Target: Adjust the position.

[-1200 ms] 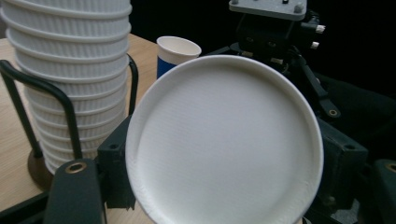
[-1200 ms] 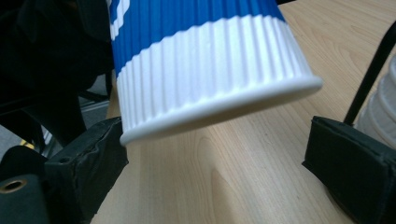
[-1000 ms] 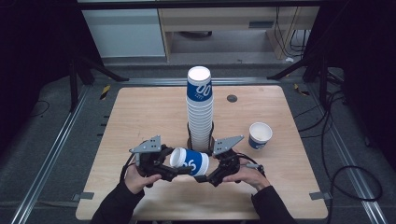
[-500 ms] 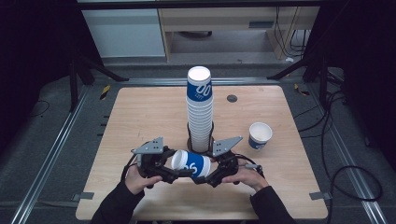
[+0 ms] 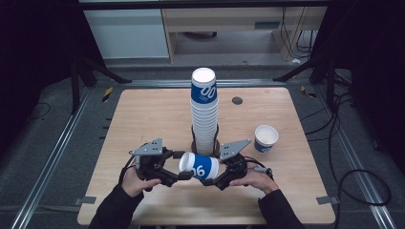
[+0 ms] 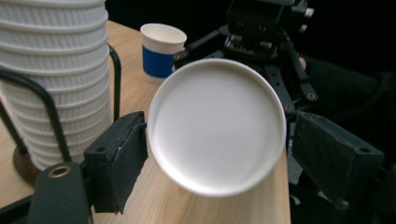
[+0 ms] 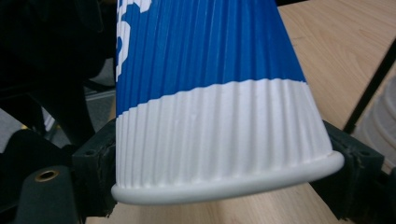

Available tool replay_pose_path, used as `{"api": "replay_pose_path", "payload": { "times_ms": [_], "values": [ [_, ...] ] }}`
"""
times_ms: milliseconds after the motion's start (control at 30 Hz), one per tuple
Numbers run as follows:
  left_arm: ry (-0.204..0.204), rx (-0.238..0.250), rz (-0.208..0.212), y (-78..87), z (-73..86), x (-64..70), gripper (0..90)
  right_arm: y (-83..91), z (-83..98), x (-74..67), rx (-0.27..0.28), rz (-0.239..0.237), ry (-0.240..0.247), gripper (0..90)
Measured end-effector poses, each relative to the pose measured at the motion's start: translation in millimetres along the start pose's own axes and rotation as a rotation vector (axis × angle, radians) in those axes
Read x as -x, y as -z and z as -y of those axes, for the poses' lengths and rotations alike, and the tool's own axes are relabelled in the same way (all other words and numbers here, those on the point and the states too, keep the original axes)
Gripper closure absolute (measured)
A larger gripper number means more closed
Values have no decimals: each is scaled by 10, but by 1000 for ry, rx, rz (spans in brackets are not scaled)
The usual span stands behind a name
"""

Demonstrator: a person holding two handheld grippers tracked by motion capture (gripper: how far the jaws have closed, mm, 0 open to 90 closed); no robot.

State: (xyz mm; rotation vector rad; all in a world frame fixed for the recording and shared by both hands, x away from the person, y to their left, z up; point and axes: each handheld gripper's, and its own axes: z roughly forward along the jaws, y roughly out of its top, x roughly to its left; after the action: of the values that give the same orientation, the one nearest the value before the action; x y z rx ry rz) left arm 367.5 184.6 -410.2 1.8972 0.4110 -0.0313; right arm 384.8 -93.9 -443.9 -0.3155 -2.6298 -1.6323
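Nearest to me, just in front of the tall stack of ribbed white paper cups, the ribbed blue-and-white paper cup lay on its side in the air between my two tongs, above the pale wooden worktop. My right tongs had just been closing, and their pads pressed on the cup at its rolled lip, one on either side, on the side of the stack where the loose cup stood. My left tongs had just been opening. The flat white base of the cup sat between their pads, but a gap showed on at least one side, so they no longer gripped it.

I judged that the cup had passed into my right tongs alone. That left my left tongs free to draw away, and the right could then carry the cup on.

Behind it, the stack stood upright in its black wire holder. Off to the right of the stack, well apart, a single blue-and-white cup stood mouth up. Beyond the stack lay a small dark round spot.
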Motion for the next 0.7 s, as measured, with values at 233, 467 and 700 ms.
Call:
{"api": "replay_pose_path", "payload": {
  "times_ms": [233,467,700],
  "values": [
    [4,-108,-26,-55,90,-33,151,-19,22,-10,-103,75,60,161],
    [-2,-223,-19,-229,183,-22,152,-170,58,-63,-211,74,113,160],
    [-14,-288,13,-318,233,0,208,-272,52,-141,-265,46,163,160]
  ]
}}
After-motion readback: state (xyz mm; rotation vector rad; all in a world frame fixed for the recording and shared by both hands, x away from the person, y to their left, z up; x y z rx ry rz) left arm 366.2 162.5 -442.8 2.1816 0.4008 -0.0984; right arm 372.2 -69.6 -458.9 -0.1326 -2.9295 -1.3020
